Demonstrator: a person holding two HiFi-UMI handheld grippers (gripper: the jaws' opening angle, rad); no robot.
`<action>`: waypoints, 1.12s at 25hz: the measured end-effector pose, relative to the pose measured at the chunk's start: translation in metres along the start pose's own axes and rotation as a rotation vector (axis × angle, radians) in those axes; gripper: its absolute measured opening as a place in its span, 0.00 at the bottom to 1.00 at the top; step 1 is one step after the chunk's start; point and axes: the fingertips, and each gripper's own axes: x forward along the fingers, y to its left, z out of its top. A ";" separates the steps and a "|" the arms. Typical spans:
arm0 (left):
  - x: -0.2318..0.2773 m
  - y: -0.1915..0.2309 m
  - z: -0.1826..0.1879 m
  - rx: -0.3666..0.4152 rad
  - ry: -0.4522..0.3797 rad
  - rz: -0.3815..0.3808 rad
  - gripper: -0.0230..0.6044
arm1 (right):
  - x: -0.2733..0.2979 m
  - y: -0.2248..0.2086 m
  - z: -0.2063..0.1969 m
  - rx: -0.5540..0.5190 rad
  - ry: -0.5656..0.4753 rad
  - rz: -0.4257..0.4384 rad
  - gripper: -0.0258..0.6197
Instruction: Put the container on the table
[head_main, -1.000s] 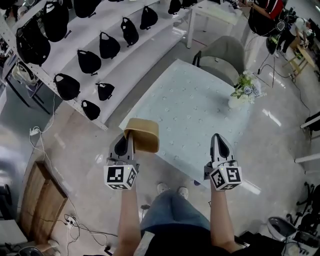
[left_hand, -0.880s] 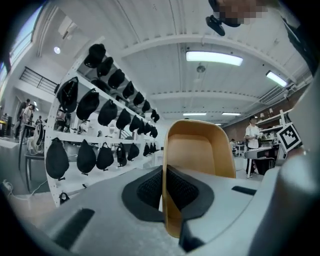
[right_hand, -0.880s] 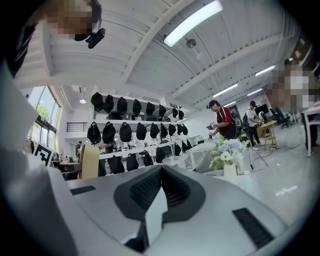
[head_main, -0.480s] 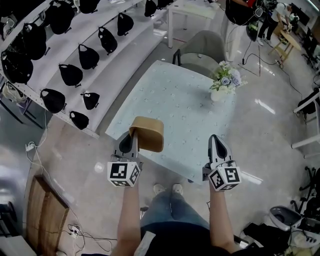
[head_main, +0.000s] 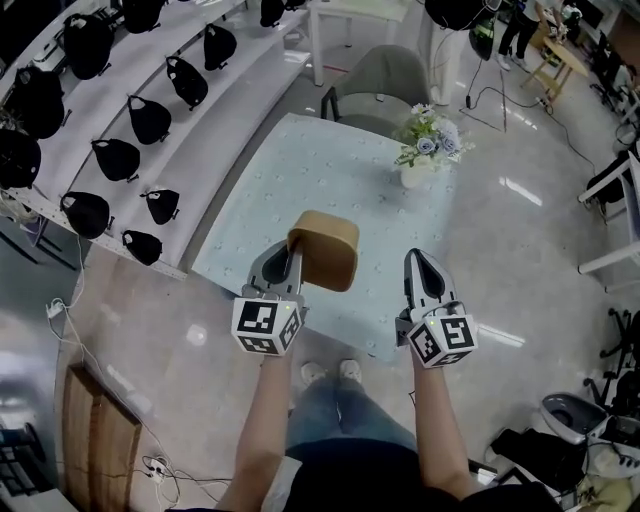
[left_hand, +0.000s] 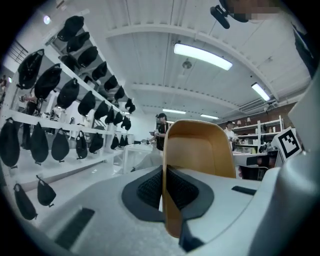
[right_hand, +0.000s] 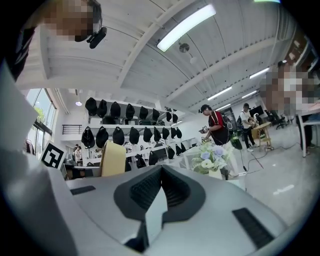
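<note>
Left gripper (head_main: 287, 268) jaws clamp the container (head_main: 326, 250), now carried over the table (head_main: 320, 170) edge below them: lowering looks next; right gripper (head_main: 420, 270) jaws closed, empty

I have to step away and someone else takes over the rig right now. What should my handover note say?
Left hand-held gripper: shut on one wall of the tan container, holding it in the air over the near part of the table.
Right hand-held gripper: jaws together, nothing between them, level with the left one at the table's near edge.
A vase of flowers stands toward the table's far right, away from the container.
Done: the container is gripped and over the table.
Left: lower it onto the tabletop, open the left jaws, back away.
</note>
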 end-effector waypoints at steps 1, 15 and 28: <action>0.010 -0.008 0.001 0.000 0.009 -0.021 0.05 | 0.001 -0.004 0.003 0.002 -0.005 -0.007 0.04; 0.183 -0.114 -0.038 -0.041 0.288 -0.274 0.05 | 0.026 -0.119 0.003 0.028 0.017 -0.183 0.04; 0.276 -0.116 -0.181 -0.113 0.595 -0.235 0.05 | 0.074 -0.206 -0.102 0.081 0.165 -0.292 0.04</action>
